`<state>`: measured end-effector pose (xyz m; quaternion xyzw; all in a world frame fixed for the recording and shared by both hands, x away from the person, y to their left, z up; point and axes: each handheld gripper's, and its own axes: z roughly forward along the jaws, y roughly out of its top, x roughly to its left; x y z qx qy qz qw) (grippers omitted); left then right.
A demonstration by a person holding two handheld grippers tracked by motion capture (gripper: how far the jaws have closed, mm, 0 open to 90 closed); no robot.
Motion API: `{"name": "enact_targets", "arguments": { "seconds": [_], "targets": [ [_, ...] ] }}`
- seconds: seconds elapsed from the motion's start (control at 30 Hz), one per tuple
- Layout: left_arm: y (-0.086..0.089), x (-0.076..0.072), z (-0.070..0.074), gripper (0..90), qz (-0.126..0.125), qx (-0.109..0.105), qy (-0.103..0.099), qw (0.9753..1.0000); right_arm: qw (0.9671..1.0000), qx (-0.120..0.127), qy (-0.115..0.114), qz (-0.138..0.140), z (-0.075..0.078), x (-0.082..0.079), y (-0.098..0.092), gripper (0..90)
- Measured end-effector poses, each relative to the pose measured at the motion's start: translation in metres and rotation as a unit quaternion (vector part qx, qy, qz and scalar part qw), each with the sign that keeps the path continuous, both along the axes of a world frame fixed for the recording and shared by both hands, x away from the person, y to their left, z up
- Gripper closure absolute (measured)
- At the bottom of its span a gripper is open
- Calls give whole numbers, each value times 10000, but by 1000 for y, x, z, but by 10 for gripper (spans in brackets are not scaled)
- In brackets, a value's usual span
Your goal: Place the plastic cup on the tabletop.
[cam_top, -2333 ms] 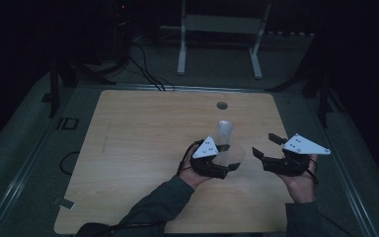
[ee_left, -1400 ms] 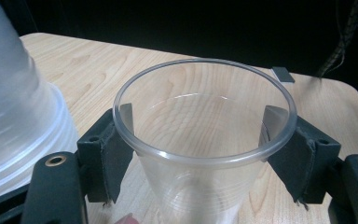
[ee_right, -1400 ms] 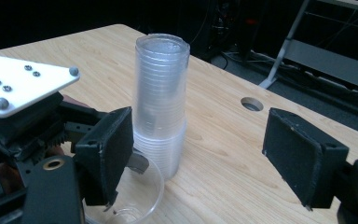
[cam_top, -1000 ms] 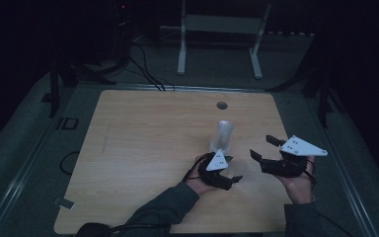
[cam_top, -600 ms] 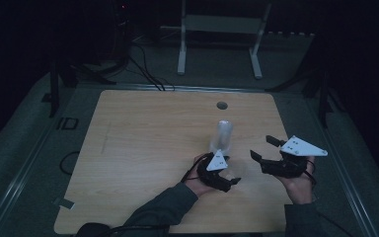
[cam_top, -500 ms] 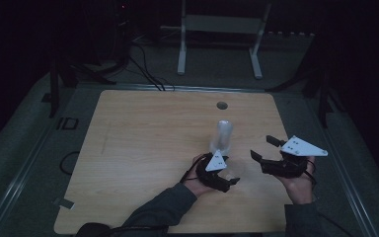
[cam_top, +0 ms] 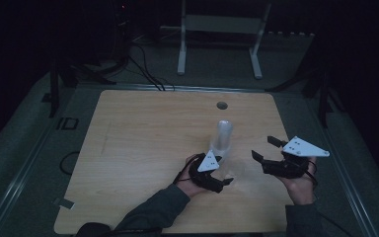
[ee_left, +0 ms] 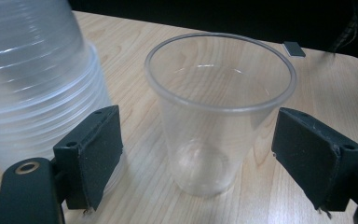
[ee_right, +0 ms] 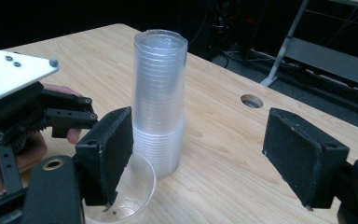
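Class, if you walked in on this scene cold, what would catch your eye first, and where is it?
Probably the tall stack of clear cups standing upside down near the middle of the wooden table. Next, a single clear cup standing upright beside it, between the open jaws of the left gripper. The right gripper is open too, right of the stack.

— Check for legible markings on the table [cam_top: 143, 148], cups and grippers.
— None readable. One pale mark stands on the grey floor [cam_top: 29, 148] beside the table's left edge (it resembles the letters "ID", but is too dim to confirm). The cups carry no print.
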<state>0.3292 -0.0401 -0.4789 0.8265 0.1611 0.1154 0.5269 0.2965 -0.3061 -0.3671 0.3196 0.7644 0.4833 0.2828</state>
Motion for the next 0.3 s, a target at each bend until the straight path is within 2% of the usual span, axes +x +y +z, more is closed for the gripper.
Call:
{"name": "enact_targets", "arguments": {
  "seconds": [0.3],
  "targets": [
    [8,-4,6,168,-10,-58,-34,10000,10000,0,7,-25,0,0,-1,239]
  ]
}}
